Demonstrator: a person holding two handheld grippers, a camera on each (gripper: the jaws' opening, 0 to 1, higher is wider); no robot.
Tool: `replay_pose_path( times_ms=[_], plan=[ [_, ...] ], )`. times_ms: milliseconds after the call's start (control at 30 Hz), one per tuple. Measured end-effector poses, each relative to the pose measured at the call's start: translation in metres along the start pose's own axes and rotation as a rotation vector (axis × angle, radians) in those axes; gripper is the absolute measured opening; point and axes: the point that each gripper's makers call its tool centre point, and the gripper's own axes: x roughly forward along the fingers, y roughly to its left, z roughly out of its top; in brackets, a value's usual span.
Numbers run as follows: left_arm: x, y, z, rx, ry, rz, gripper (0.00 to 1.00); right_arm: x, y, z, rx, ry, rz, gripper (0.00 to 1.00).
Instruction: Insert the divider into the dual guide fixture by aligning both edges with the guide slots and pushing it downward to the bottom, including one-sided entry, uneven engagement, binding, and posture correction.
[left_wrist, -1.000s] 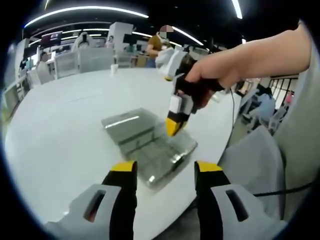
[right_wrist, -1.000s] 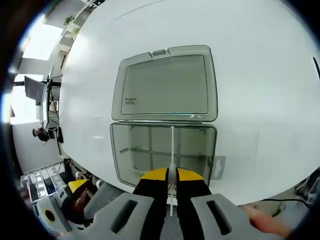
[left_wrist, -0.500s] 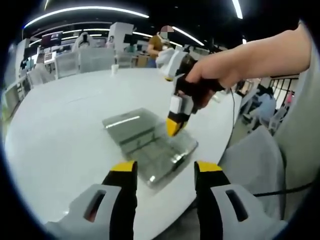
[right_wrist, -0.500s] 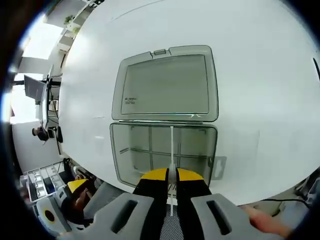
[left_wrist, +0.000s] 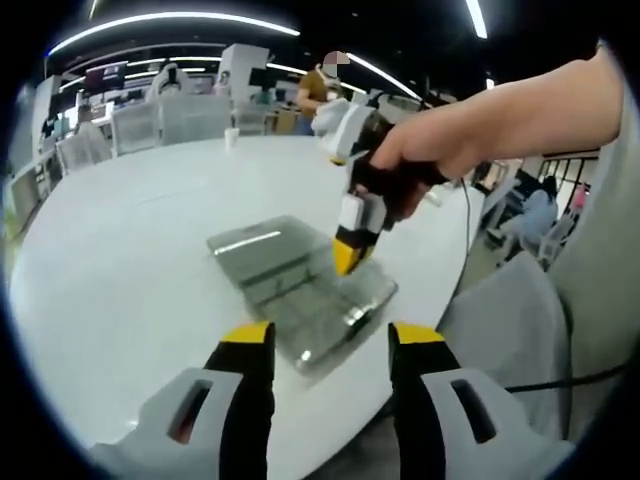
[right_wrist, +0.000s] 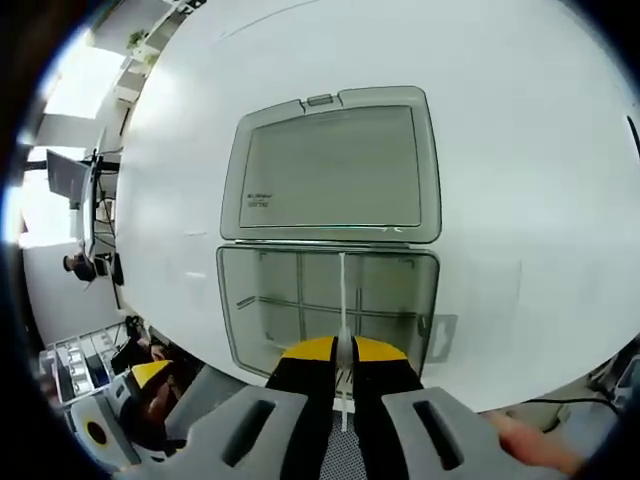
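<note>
A clear grey compartment box (right_wrist: 328, 310) lies open on the white table (right_wrist: 520, 150), its lid (right_wrist: 330, 165) folded flat beyond it. My right gripper (right_wrist: 342, 349) is shut on a thin white divider (right_wrist: 343, 300), held edge-on over the middle of the box tray, between its cross walls. In the left gripper view the same box (left_wrist: 300, 290) lies ahead, and the right gripper (left_wrist: 347, 255) points down into it, held by a hand (left_wrist: 420, 160). My left gripper (left_wrist: 330, 345) hangs open near the table's edge, short of the box, with nothing between its fingers.
The round white table ends close behind the box, with a grey chair (left_wrist: 510, 330) beside it at right. Further desks, chairs and a person (left_wrist: 318, 85) stand in the room's background. A small latch tab (right_wrist: 440, 335) sticks out from the box's right side.
The box looks slightly larger in the right gripper view, so the right gripper with the divider has edged down toward it. The left gripper holds still.
</note>
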Motion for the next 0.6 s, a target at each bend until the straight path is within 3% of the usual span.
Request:
replay_pose_path(
  times_ms=[600],
  plan=[
    [-0.0009, 0.0017, 0.0006, -0.002, -0.004, 0.002, 0.43, 0.0010, -0.0012, -0.0024, -0.004, -0.004, -0.015, 0.00]
  ],
)
